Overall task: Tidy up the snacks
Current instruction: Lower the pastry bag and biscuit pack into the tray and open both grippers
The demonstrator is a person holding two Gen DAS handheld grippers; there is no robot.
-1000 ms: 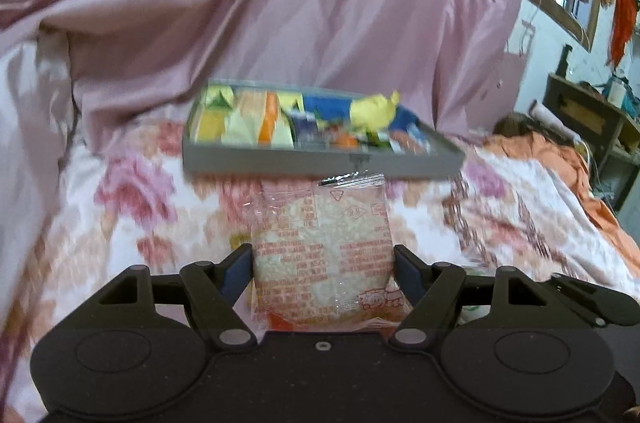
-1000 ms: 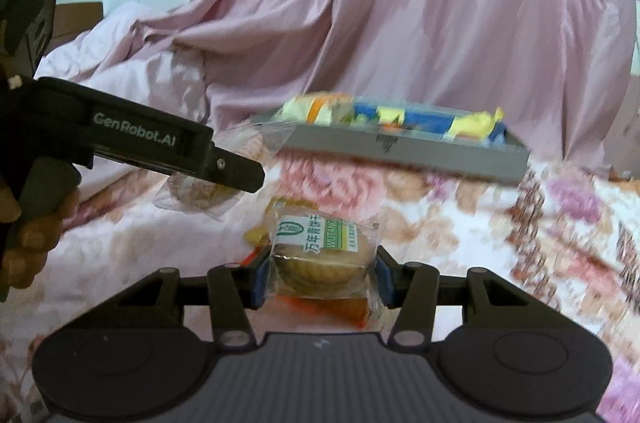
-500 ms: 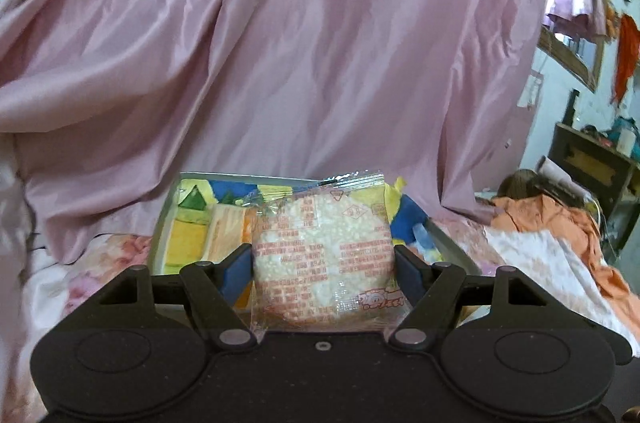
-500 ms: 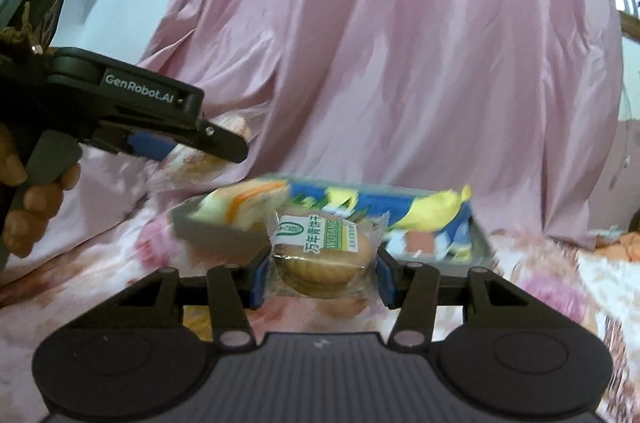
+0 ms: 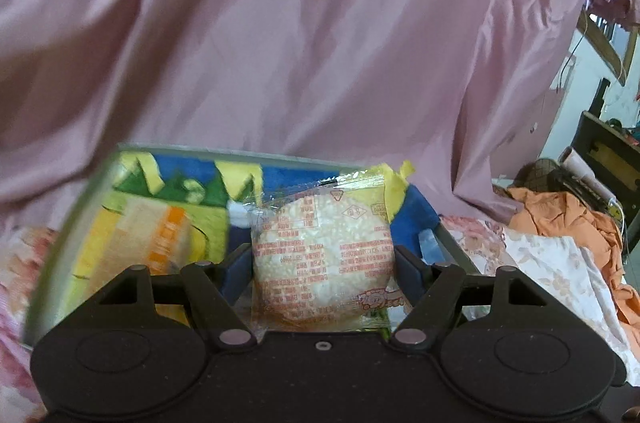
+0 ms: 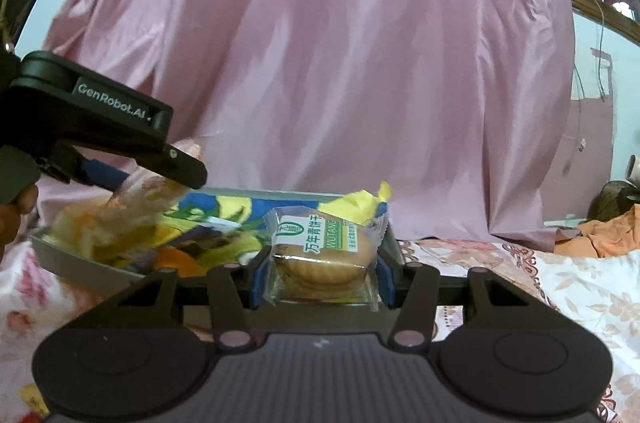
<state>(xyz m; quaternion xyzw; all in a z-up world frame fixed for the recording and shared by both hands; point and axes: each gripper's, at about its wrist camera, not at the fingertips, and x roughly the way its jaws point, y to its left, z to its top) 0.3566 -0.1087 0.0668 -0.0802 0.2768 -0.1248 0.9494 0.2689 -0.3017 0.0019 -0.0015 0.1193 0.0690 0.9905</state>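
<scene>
My left gripper [image 5: 323, 265] is shut on a clear packet with a round white rice cracker [image 5: 322, 255] and holds it over the grey tray [image 5: 60, 243] full of yellow, blue and green snack packets. My right gripper [image 6: 318, 273] is shut on a clear packet of round brown biscuits with a green label [image 6: 322, 251], just in front of the same tray [image 6: 80, 269]. In the right wrist view the left gripper [image 6: 120, 127] reaches in from the left above the tray with its cracker packet [image 6: 140, 199].
The tray rests on a bed with a floral sheet [image 6: 580, 287]. A pink satin cloth [image 5: 320, 43] hangs behind the tray. Orange clothes [image 5: 568, 223] and a dark shelf [image 5: 612, 159] are at the right.
Both grippers have moved forward with their packets toward the tray, which now looks larger and nearer. The left packet now hangs over the tray's inside. Both grips are unchanged.
</scene>
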